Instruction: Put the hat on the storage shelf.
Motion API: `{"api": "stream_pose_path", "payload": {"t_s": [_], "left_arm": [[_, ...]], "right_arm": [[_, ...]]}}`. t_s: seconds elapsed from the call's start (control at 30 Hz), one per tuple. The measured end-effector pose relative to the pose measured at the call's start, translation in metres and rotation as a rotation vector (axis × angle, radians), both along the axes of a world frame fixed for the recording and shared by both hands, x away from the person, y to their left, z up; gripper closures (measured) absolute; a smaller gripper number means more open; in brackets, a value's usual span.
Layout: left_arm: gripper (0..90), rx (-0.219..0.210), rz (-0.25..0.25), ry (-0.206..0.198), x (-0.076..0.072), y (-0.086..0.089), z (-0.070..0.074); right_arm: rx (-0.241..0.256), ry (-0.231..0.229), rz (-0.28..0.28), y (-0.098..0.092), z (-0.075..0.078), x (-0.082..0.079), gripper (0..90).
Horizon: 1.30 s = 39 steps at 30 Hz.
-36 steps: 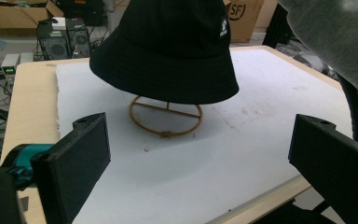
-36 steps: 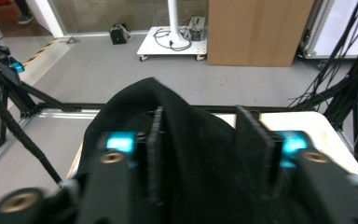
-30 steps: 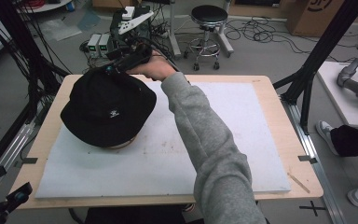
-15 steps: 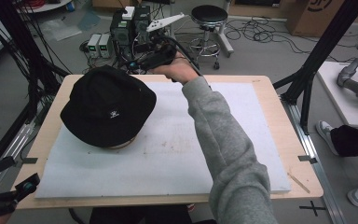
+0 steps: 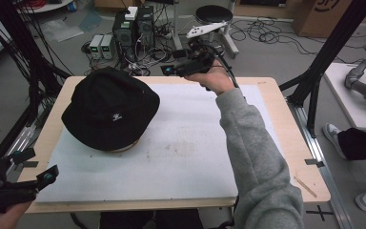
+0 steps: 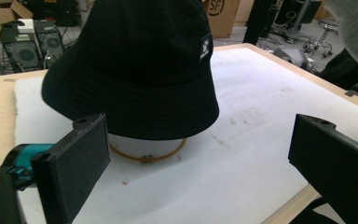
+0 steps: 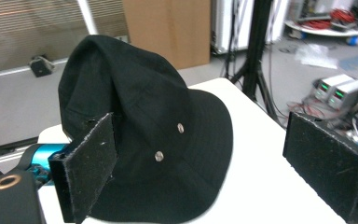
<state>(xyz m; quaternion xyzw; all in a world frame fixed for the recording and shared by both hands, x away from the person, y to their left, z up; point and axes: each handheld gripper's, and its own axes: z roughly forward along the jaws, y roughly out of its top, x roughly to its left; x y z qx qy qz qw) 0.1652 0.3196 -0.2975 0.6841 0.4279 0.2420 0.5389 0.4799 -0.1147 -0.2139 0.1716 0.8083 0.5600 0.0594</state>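
We've got the black bucket hat (image 5: 109, 112) perched on a round stand on the white mat (image 5: 181, 157); right gripper (image 5: 171, 70) beyond the hat and left gripper (image 5: 33, 179) near it both gape wide, empty; a clumsy grab could probably tip it off.

Lab or workshop — concrete floor strewn with cables (image 5: 267, 36). Beyond the right gripper (image 5: 171, 68): PC towers (image 5: 134, 26), power units (image 5: 101, 45), a stool (image 5: 214, 14). Black frame struts (image 5: 336, 45) to its right; cardboard boxes (image 7: 168, 30) — one past the hat (image 7: 140, 140).
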Motion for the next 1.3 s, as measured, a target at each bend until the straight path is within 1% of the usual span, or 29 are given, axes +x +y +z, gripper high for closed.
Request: {"api": "stream_pose_path", "payload": {"t_s": [0.07, 0.1, 0.13, 0.2, 0.27, 0.37, 0.43, 0.5, 0.57, 0.6, 0.63, 0.67, 0.7, 0.77, 0.87, 0.9, 1.0, 1.1, 1.13, 1.17, 1.3], "left_arm": [[5.7, 0.002, -0.005, 0.007, 0.004, -0.002, -0.001], [5.8, -0.004, -0.008, 0.006, 0.005, -0.002, -0.001], [5.7, -0.003, -0.011, 0.006, 0.007, -0.003, -0.001], [5.8, -0.002, -0.014, 0.009, 0.010, -0.004, 0.000], [5.7, -0.002, -0.017, 0.004, 0.014, -0.005, 0.000], [5.7, -0.005, -0.016, 0.001, 0.018, -0.006, 0.001], [5.8, 0.000, -0.013, 0.002, 0.020, -0.007, 0.002], [5.8, 0.005, -0.011, 0.001, 0.022, -0.007, 0.002], [5.7, -0.001, -0.013, 0.000, 0.024, -0.007, 0.002], [5.7, -0.003, -0.012, -0.001, 0.025, -0.008, 0.002], [5.7, -0.003, -0.010, -0.001, 0.027, -0.008, 0.002], [5.8, -0.004, -0.012, -0.002, 0.028, -0.009, 0.003], [5.8, -0.002, -0.016, -0.004, 0.029, -0.010, 0.003], [5.7, -0.003, -0.025, -0.009, 0.031, -0.012, 0.004], [5.7, -0.004, -0.036, -0.012, 0.036, -0.016, 0.004], [5.8, -0.002, -0.040, -0.011, 0.038, -0.018, 0.004], [5.8, -0.004, -0.045, -0.010, 0.043, -0.021, 0.004], [5.8, -0.008, -0.047, -0.015, 0.046, -0.023, 0.005], [5.7, -0.010, -0.049, -0.016, 0.047, -0.024, 0.005], [5.7, -0.010, -0.050, -0.018, 0.048, -0.025, 0.005], [5.7, -0.012, -0.044, -0.022, 0.051, -0.025, 0.005]], "right_arm": [[0.008, -0.009, -0.014, -0.011, 0.000, -0.003, 10.0], [0.009, -0.009, -0.018, -0.016, 0.000, -0.005, 10.1], [0.018, -0.019, -0.025, -0.021, -0.001, -0.006, 10.1], [0.022, -0.017, -0.033, -0.032, -0.003, -0.009, 10.0], [0.014, -0.011, -0.063, -0.042, -0.004, -0.012, 10.1], [0.035, -0.017, -0.079, -0.056, -0.006, -0.017, 10.0], [0.023, -0.010, -0.097, -0.064, -0.008, -0.021, 10.0], [-0.013, 0.016, -0.133, -0.070, -0.009, -0.024, 10.0], [-0.037, 0.033, -0.149, -0.075, -0.009, -0.028, 10.1], [-0.036, 0.025, -0.153, -0.078, -0.010, -0.031, 10.1], [-0.024, 0.006, -0.155, -0.082, -0.010, -0.035, 10.0], [-0.010, -0.002, -0.142, -0.086, -0.011, -0.038, 10.0], [-0.009, 0.000, -0.144, -0.091, -0.012, -0.040, 10.0], [-0.023, 0.006, -0.187, -0.098, -0.012, -0.043, 10.0], [0.000, 0.004, -0.204, -0.112, -0.013, -0.049, 10.0], [-0.004, 0.007, -0.219, -0.116, -0.014, -0.051, 10.0], [-0.024, 0.010, -0.244, -0.125, -0.019, -0.058, 10.0], [-0.035, 0.007, -0.257, -0.132, -0.025, -0.066, 10.0], [-0.036, 0.003, -0.272, -0.138, -0.031, -0.071, 10.1], [-0.036, 0.003, -0.272, -0.138, -0.031, -0.071, 10.1], [-0.015, 0.001, -0.297, -0.150, -0.042, -0.081, 10.1]]}}
